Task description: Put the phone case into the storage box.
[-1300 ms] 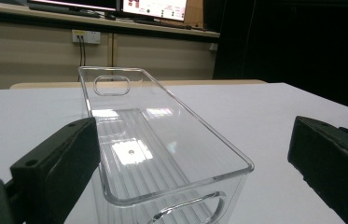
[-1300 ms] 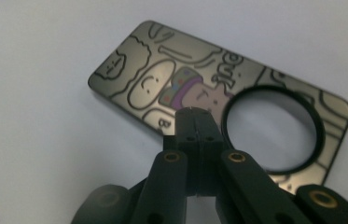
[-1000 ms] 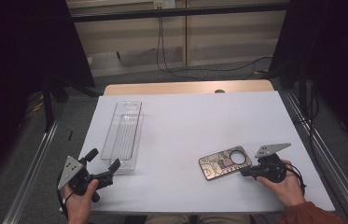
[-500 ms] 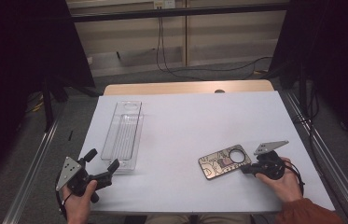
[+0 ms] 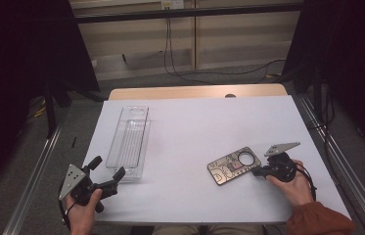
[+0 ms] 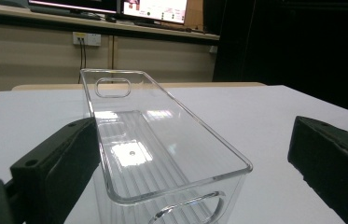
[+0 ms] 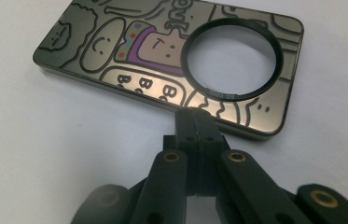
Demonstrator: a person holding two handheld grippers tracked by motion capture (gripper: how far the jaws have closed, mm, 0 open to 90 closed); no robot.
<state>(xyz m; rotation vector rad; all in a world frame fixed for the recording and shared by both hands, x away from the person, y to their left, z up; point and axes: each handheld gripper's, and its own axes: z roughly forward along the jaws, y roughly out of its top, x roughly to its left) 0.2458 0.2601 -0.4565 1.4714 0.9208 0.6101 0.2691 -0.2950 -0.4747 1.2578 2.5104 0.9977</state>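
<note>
From the high view I have my left gripper (image 5: 106, 172) at the near left corner of the bench (image 5: 194, 127), jaws spread, with the near short end of the clear plastic tray (image 5: 130, 142) just ahead of its tips; the tray runs lengthwise away from that gripper. My right gripper (image 5: 257, 171) sits at the near right, jaws pressed together, its tip at the near right edge of the dark card (image 5: 234, 165), which lies flat on the white sheet, well apart from the tray. From up here I cannot tell whether that tip touches the card or only meets its edge.

The left gripper view brings the tray (image 6: 162, 144) close: its near end stands between the two spread jaws, one black pad (image 6: 57, 163) just beside the tray's left wall, the other pad (image 6: 332, 161) well off to the right with bare bench between. The ribbed floor and the handle cutouts at both ends show here, which the high view only hints at.

The right gripper view shows the card (image 7: 162, 60) lying just beyond the closed jaws of the right gripper (image 7: 195, 116). Its tip overlaps the card's near edge, below a black ring around a round opening. Cartoon figures and a purple patch cover the card's glossy face. Nothing is pinched between the jaws.
</note>
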